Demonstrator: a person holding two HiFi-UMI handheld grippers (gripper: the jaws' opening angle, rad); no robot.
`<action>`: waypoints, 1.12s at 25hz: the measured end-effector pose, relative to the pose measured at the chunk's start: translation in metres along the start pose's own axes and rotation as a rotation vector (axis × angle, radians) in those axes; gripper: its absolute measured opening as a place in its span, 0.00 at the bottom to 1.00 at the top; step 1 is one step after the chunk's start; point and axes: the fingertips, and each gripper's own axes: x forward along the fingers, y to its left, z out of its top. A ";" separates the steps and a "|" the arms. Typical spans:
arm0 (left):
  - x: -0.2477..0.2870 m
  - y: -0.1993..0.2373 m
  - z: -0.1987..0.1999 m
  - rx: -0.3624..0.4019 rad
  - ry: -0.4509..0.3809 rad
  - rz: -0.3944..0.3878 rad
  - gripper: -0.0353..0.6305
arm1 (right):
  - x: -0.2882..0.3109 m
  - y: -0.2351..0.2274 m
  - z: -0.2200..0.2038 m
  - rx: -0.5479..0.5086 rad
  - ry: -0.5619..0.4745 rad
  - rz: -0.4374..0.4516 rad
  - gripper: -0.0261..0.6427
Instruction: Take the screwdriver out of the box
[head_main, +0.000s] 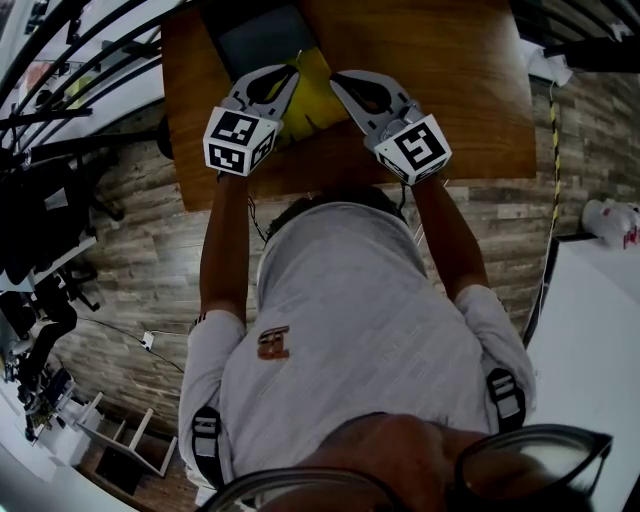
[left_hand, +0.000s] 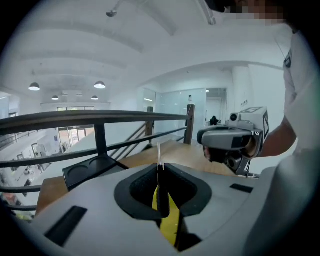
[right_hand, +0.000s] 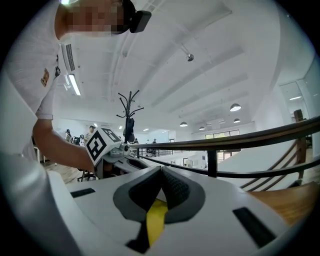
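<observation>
My left gripper is shut on the screwdriver. Its black handle stands between the pads and its thin metal shaft points up past the tips. In the head view both grippers hang over the near edge of the wooden table: the left gripper and the right gripper flank a yellow box. The right gripper has its pads pressed together at the tips. Yellow shows only in the gap below them, and whether it is gripped is unclear.
A dark grey tray lies on the table beyond the yellow box; it shows as a black tray with round recesses in the left gripper view. A metal railing runs behind the table. A white surface stands at right.
</observation>
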 end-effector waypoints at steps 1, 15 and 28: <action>-0.005 -0.001 0.006 -0.001 -0.034 0.003 0.13 | 0.000 0.002 0.002 0.007 -0.006 0.001 0.09; -0.064 -0.022 0.061 -0.021 -0.401 0.025 0.13 | -0.002 0.029 0.032 -0.004 -0.073 0.013 0.09; -0.101 -0.042 0.078 -0.028 -0.581 0.031 0.13 | -0.012 0.046 0.044 0.024 -0.122 0.011 0.09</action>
